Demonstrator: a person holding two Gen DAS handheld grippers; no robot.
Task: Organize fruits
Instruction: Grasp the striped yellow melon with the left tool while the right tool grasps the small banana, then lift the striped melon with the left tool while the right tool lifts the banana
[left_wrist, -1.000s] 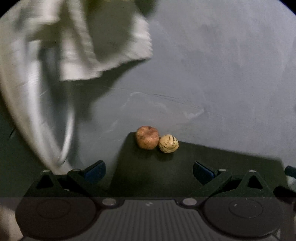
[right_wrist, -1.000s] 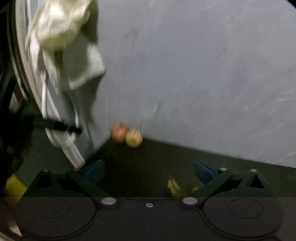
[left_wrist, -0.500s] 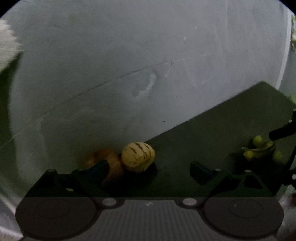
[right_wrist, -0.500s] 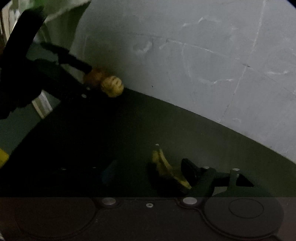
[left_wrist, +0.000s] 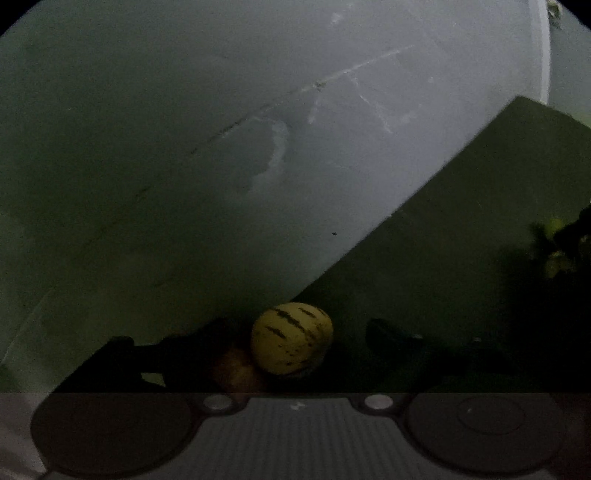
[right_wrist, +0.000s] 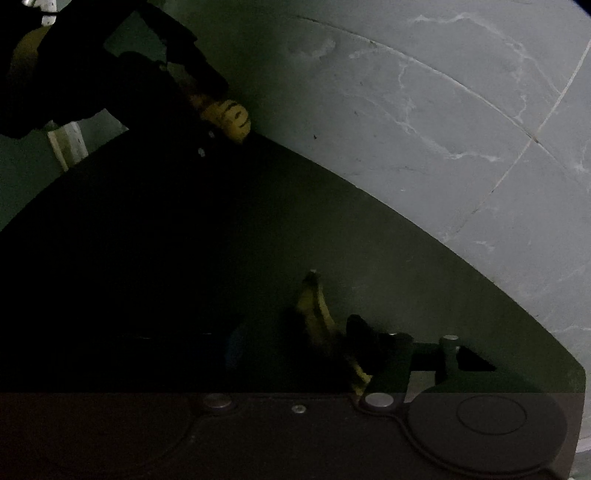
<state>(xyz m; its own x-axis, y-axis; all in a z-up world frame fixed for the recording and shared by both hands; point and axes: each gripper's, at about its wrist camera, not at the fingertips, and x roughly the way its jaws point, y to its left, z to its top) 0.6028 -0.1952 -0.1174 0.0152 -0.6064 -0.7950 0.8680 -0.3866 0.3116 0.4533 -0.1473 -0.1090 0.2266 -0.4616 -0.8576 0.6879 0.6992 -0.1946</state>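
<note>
Fruits dimly lit: yellow dark-striped round melon (left_wrist: 291, 338) sits between closing left gripper (left_wrist: 299, 336) jaws, orange fruit (left_wrist: 236, 373) shadowed at 7 o'clock. Yellow banana (right_wrist: 317, 310) lies between closing right gripper (right_wrist: 295, 332) jaws; contact unclear.

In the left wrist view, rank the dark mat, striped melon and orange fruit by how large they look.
1. Dark mat
2. Striped melon
3. Orange fruit, though it is partly hidden in shadow behind the melon, so its true extent is unsure.
</note>
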